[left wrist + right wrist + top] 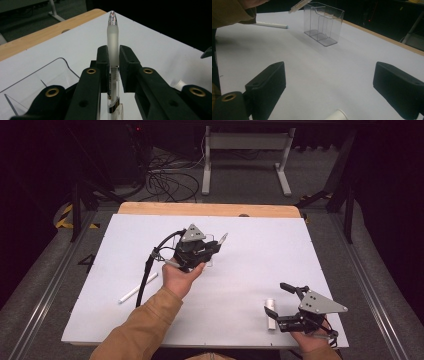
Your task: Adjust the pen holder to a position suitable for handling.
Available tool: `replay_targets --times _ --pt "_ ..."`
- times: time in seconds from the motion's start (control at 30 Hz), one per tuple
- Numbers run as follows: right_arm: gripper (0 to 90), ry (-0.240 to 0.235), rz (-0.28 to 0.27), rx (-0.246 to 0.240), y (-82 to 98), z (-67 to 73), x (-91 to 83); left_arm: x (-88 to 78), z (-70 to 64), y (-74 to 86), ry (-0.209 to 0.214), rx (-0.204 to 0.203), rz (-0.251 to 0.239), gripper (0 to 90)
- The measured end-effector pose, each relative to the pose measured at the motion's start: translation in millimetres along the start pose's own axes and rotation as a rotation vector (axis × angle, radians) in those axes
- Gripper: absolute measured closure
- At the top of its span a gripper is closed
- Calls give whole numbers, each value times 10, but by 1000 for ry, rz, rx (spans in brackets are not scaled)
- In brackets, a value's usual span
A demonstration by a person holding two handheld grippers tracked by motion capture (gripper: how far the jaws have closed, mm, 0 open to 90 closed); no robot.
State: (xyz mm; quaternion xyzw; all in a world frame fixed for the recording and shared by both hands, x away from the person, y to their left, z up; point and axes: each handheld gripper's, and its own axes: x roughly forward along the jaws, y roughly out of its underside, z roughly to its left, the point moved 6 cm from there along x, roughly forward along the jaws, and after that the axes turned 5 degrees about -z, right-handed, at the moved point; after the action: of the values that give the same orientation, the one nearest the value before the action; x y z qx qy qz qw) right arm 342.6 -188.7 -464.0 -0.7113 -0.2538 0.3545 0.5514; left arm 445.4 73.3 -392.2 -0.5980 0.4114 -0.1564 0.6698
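Note:
My left gripper [216, 246] [113, 52] hovers over the middle of the white table top [250, 255], shut on a frosted clear pen [113, 37] [223, 239]. The pen's tip sticks out past the jaws. Just beside and below it stands a clear plastic holder [37, 80] [323, 23] with several compartments; in the right gripper view the pen [299, 5] hangs above the holder's left corner. My right gripper [277, 299] [332, 75] rests near the front right edge, open, with nothing between its jaws.
A white pen [137, 288] [272, 25] lies on the table at the front left. A short white cylinder [271, 315] [337, 115] lies beside my right gripper. A wooden strip [210, 209] borders the far edge; cables and a stand lie on the floor beyond.

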Motion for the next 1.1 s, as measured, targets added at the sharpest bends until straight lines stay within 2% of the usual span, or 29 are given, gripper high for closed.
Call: replay_targets --times 0.07,0.37,0.57,0.6,0.77,1.1 --pt "116 0 1 0 1 0 0 -42 31 -24 -5 -10 -30 792" --pt "116 -1 2 -1 3 1 3 -175 149 -87 -23 -47 -110 792" --pt "116 -1 3 4 6 7 3 -248 217 -108 -49 -39 -168 791" --pt "116 -2 4 3 7 7 5 -275 247 -118 -60 -34 -194 790" --pt "116 -1 4 3 8 6 5 -330 298 -135 -81 -26 -226 790" --pt "116 0 3 -2 7 4 8 -430 407 -162 -105 -36 -252 789"
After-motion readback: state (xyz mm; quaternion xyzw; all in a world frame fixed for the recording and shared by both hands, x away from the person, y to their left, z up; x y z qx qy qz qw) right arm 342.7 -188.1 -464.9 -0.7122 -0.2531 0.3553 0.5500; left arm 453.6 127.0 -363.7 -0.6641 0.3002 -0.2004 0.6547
